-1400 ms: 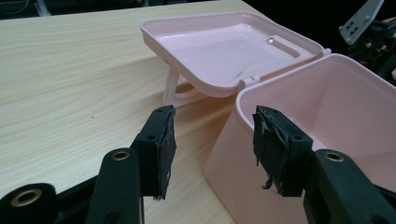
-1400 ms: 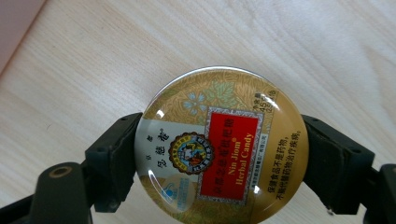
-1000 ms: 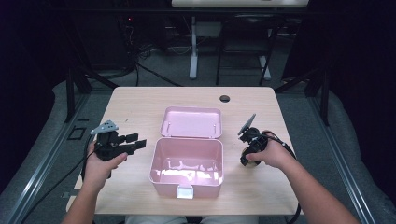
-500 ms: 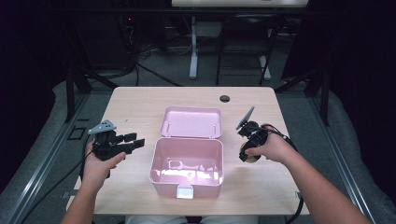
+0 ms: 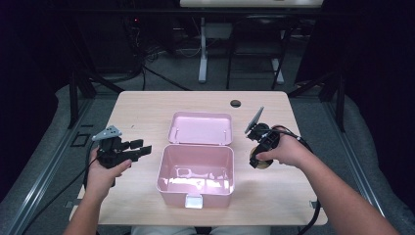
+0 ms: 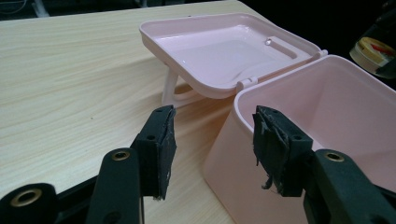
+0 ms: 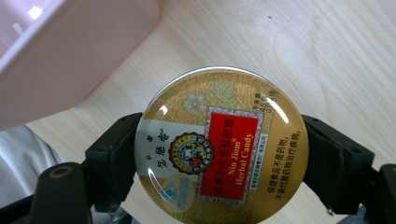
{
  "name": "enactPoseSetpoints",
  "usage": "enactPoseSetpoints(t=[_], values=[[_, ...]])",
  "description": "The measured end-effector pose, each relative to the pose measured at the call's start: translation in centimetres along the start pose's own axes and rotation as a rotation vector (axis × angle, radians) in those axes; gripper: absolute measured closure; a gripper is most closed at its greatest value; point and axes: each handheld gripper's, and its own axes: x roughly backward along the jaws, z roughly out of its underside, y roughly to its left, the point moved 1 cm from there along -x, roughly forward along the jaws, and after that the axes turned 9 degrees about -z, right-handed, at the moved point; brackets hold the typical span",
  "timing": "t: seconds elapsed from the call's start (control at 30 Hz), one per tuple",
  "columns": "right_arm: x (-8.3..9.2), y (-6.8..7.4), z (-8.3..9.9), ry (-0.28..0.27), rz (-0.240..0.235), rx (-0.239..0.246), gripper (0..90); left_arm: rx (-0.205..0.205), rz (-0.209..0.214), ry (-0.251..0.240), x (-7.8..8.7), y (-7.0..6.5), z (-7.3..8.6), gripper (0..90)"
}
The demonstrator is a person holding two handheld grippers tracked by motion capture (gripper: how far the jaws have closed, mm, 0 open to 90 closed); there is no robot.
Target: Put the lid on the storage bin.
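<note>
A pink plastic box (image 5: 195,177) stands open in the middle of the table, its lid (image 5: 201,128) folded back flat behind it. My right gripper (image 7: 219,156) is shut on a round gold candy tin (image 7: 222,147) with a red label, held above the table just right of the box (image 7: 70,56). In the high view the candy tin (image 5: 259,161) hangs below the right gripper (image 5: 258,157). My left gripper (image 5: 142,148) is open and holds nothing, left of the box. Its fingers (image 6: 159,149) frame the near left corner of the box (image 6: 327,116).
The wooden table (image 5: 147,107) has a dark cable hole (image 5: 235,103) near its far edge. Cables trail from both grippers off the table's sides. Dark frames and a white stand rise behind the table.
My right gripper with the tin has shifted slightly left toward the box and a little higher. The left gripper has barely moved.
</note>
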Motion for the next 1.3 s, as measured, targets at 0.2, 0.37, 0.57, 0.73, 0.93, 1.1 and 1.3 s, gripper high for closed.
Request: enactPoseSetpoints(t=[0.2,0.37,0.57,0.73,0.93,1.1,1.3], values=[[1.5,0.5,-0.1,-0.008,0.003,0.008,19.9,-0.002,0.012,0.005,0.0,-0.2,0.0,48.6],[2.6,1.2,-0.3,-0.008,0.012,0.022,19.9,-0.004,0.016,-0.001,0.2,-0.3,-0.1,48.4],[3.6,2.1,-0.7,-0.015,0.014,0.046,19.9,-0.001,0.015,-0.008,0.4,-0.2,-0.2,48.4],[3.9,2.9,-1.4,-0.007,0.011,0.095,20.0,-0.004,0.014,-0.009,0.5,-0.1,-0.3,48.4],[3.8,3.9,-2.1,-0.002,0.000,0.212,20.0,-0.002,0.011,-0.014,0.6,0.0,-0.3,48.4],[3.6,4.9,-2.6,0.020,0.011,0.318,20.0,-0.005,0.010,-0.013,0.6,0.1,-0.3,48.4],[3.1,6.2,-3.1,0.042,0.008,0.448,20.0,-0.001,0.009,-0.011,0.6,0.1,-0.3,48.4]])
